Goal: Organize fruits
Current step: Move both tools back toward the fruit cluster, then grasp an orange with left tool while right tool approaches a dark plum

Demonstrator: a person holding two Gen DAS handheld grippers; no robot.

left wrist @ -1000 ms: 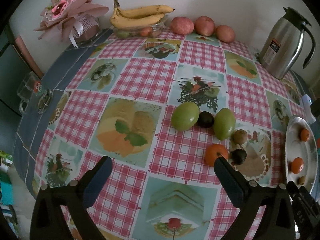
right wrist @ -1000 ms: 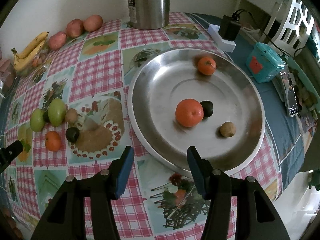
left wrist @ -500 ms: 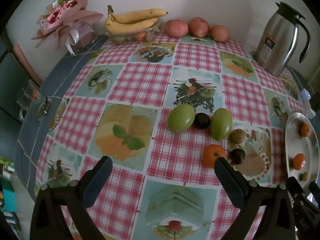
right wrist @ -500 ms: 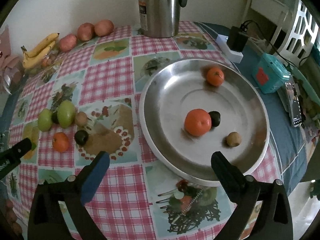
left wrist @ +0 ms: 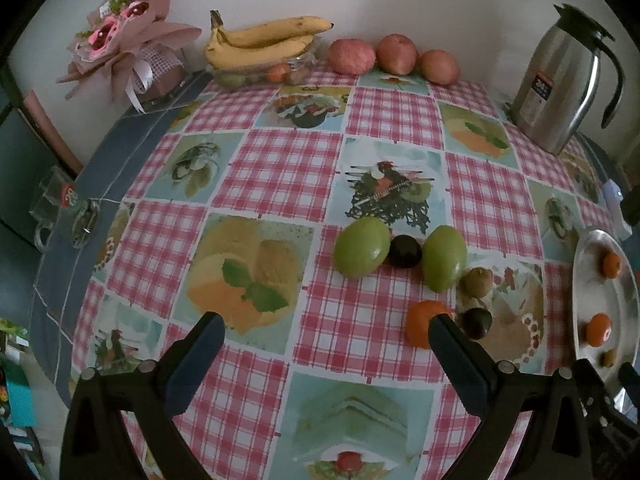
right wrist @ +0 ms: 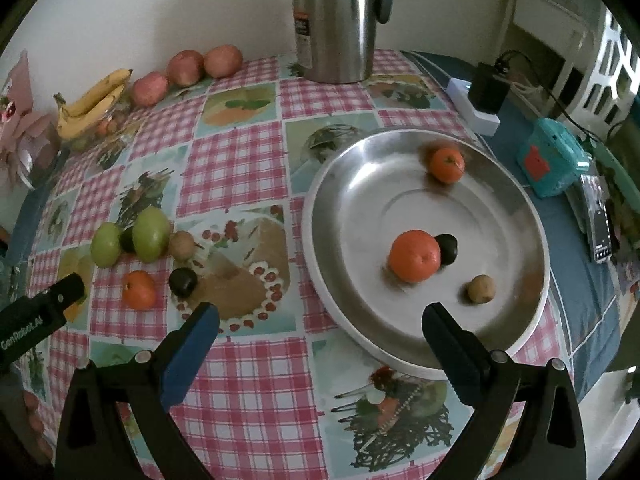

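A steel plate [right wrist: 360,184] on the checked tablecloth holds two oranges [right wrist: 414,256], a dark fruit [right wrist: 447,249] and a small brown fruit [right wrist: 481,289]. My right gripper [right wrist: 320,320] hovers open over the plate's near rim with nothing between its fingers. Left of the plate lie two green fruits [left wrist: 362,252], a dark fruit [left wrist: 405,251], a brown fruit [left wrist: 478,282], an orange [left wrist: 422,322] and another dark fruit [left wrist: 476,322]. My left gripper [left wrist: 326,332] stands open and empty in front of that group, its right finger [left wrist: 456,348] just by the orange.
Bananas [left wrist: 260,42] on a clear container and three reddish fruits [left wrist: 394,54] line the far wall. A steel jug [left wrist: 560,80] stands at the back. A bouquet [left wrist: 124,44] sits far left; a power strip [right wrist: 476,108], a teal box [right wrist: 550,160] and a phone [right wrist: 598,220] lie right of the plate.
My right gripper's jaws went from half closed to wide open, and it drew back a little from the plate. The left gripper stayed where it was, open.
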